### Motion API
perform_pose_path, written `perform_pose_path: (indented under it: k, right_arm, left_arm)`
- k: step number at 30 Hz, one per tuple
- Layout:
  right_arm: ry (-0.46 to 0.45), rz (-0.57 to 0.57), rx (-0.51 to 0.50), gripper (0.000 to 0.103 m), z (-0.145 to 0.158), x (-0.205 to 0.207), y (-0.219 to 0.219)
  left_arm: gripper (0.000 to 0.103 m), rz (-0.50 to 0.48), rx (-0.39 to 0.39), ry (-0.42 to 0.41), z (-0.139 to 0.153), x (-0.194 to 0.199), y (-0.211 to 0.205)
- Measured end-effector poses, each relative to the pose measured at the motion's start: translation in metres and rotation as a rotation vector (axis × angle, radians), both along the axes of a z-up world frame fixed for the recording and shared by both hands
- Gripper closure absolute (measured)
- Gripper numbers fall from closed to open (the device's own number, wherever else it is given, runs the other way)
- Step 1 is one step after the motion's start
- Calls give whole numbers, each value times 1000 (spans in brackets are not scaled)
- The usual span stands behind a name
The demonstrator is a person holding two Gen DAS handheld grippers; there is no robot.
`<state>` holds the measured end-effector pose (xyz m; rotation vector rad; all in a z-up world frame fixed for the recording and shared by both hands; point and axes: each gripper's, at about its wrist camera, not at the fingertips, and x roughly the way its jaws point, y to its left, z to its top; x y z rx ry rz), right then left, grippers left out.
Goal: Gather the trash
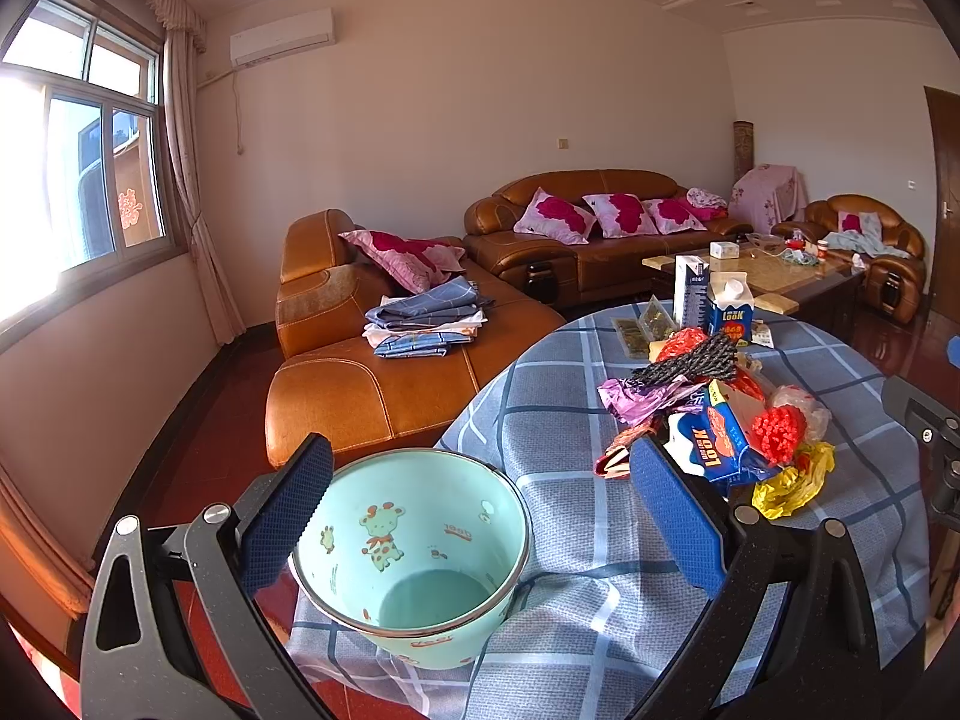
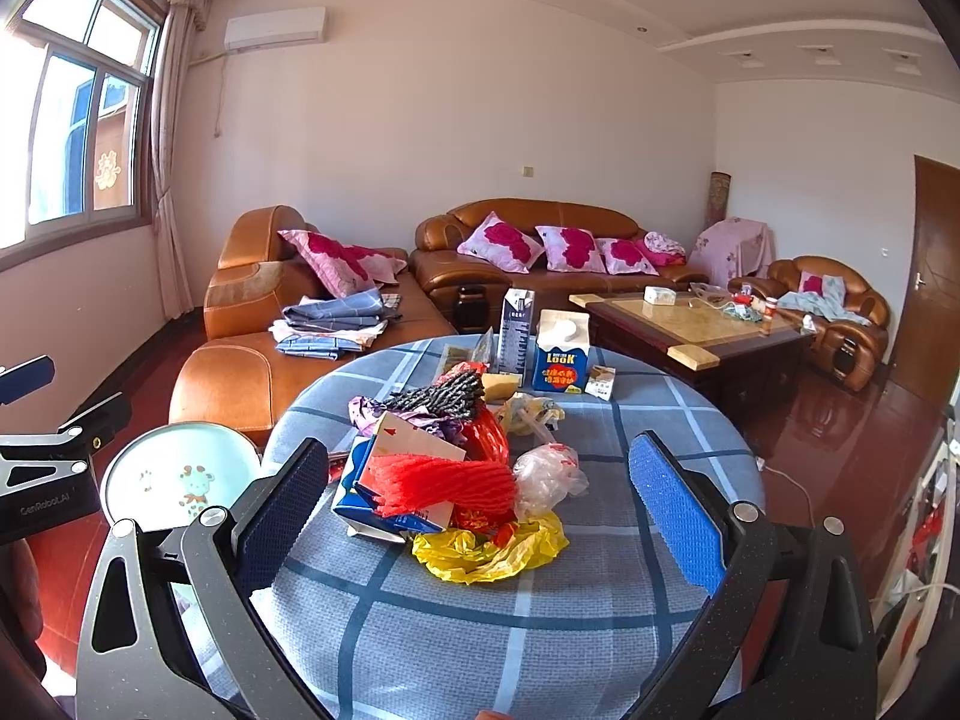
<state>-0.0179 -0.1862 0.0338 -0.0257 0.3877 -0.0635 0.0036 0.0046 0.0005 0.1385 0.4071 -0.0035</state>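
Observation:
A heap of trash lies on the round table (image 2: 540,630) with its blue checked cloth: red foam net (image 2: 444,483), crushed blue carton (image 2: 360,501), yellow bag (image 2: 492,552), clear bag (image 2: 543,477), purple wrapper (image 1: 636,399), dark mesh net (image 1: 690,360). Two cartons (image 2: 561,360) stand upright behind it. A mint bin (image 1: 414,558) with a giraffe print sits at the table's left edge, tilted toward me. My left gripper (image 1: 480,516) is open around the bin's mouth. My right gripper (image 2: 480,516) is open just short of the heap, holding nothing.
Brown leather sofas (image 2: 540,240) with pink cushions line the far wall, and folded clothes (image 2: 336,324) lie on the left one. A dark coffee table (image 2: 690,318) stands behind the round table. A white cable (image 2: 792,486) runs over the glossy red floor on the right.

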Motion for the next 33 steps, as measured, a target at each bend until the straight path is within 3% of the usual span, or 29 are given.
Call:
perform_pose_path:
  k: [23,33]
  right_arm:
    - [3,10,-4,5,-6,2,3]
    - [5,-11,19,5,-22,8,-13]
  left_arm:
    - [6,4,0,0,-1,0,1]
    - [6,11,-13,40,-19,12,3]
